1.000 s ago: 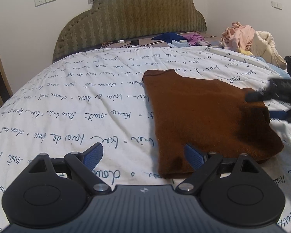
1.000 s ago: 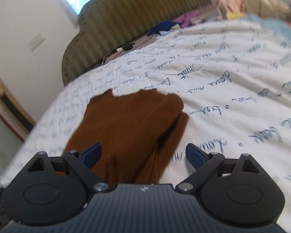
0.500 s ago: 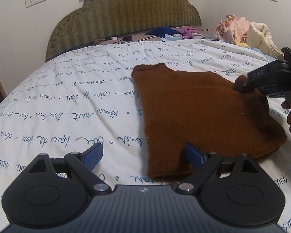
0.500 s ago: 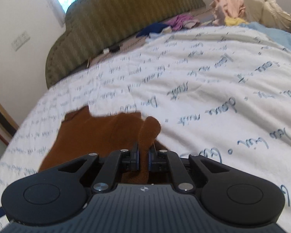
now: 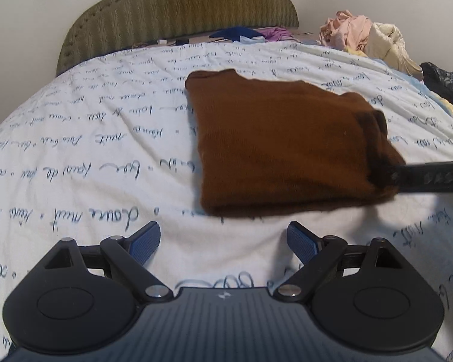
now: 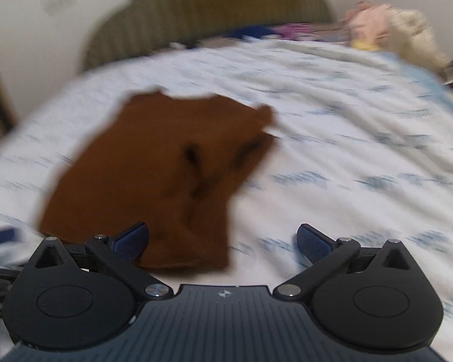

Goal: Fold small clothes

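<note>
While right tool (image 6: 223,241) opening: brown garment (image 5: 274,141) unheld.

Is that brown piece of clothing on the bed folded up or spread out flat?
Folded. The brown garment lies as a compact doubled slab on the bedspread, with a thick rounded fold along its near edge.

Blurred view, brown garment (image 6: 154,163) folded on the bedsheet (image 6: 332,126), right gripper (image 6: 222,241) jaws opening, its near edge between them

Brown knit garment (image 5: 274,138), folded, lies flat on the script-printed bedsheet (image 5: 90,150).
</note>
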Motion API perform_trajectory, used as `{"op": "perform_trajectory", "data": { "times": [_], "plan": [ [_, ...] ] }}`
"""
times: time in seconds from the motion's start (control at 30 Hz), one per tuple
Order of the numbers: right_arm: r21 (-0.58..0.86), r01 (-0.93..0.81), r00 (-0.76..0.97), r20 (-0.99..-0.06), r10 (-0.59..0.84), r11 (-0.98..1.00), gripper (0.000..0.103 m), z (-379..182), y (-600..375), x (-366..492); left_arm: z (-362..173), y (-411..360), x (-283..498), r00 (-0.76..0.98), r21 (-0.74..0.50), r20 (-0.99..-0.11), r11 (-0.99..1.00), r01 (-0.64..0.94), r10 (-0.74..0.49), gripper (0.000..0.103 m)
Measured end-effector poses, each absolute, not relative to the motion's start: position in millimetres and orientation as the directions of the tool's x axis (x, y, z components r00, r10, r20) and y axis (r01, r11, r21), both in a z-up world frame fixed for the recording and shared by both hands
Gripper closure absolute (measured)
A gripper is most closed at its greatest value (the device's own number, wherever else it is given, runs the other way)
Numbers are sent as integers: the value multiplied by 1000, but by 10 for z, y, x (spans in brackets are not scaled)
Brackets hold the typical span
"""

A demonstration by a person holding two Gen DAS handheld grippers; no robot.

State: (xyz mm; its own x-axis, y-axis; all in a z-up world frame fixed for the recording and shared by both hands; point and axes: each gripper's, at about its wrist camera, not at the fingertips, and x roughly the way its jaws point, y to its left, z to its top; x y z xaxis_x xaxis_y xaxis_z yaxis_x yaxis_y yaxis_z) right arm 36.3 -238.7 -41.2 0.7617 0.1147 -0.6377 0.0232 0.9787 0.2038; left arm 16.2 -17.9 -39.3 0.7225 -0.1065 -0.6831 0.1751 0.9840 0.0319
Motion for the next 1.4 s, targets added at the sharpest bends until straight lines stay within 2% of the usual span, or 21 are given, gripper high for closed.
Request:
{"op": "perform_trajectory", "data": {
  "times": [0.13, 0.3, 0.43, 0.67, 1.0, 1.07, 1.4],
  "plan": [
    [274, 53, 787, -604, 128, 960, 0, -326, -2414, 71, -435, -138, 88, 732, 26, -675, 989, 149, -92, 11],
    [238, 47, 764, -635, 118, 970, 0, -407, -2257, -136, -484, -167, 37, 743, 46, -665, 989, 143, -77, 11],
    [267, 32, 755, -638, 152, 963, 0, -497, -2227, -221, -503, -176, 16, 748, 49, -660, 989, 140, -73, 11],
    [239, 10, 769, -623, 145, 971, 0, -478, -2162, -295, -530, -175, -1, 754, 54, -654, 991, 123, -58, 5],
    [217, 24, 776, -620, 119, 976, 0, -540, -2143, -310, -549, -140, -62, 773, 52, -633, 994, 99, -44, 4],
    [197, 17, 776, -621, 111, 980, 0, -556, -2119, -313, -560, -134, -71, 775, 53, -631, 995, 90, -36, 0],
    [160, 15, 784, -614, 88, 987, 0, -604, -2065, -328, -604, -161, -92, 776, 72, -630, 994, 87, -22, 0]
  ]
}}
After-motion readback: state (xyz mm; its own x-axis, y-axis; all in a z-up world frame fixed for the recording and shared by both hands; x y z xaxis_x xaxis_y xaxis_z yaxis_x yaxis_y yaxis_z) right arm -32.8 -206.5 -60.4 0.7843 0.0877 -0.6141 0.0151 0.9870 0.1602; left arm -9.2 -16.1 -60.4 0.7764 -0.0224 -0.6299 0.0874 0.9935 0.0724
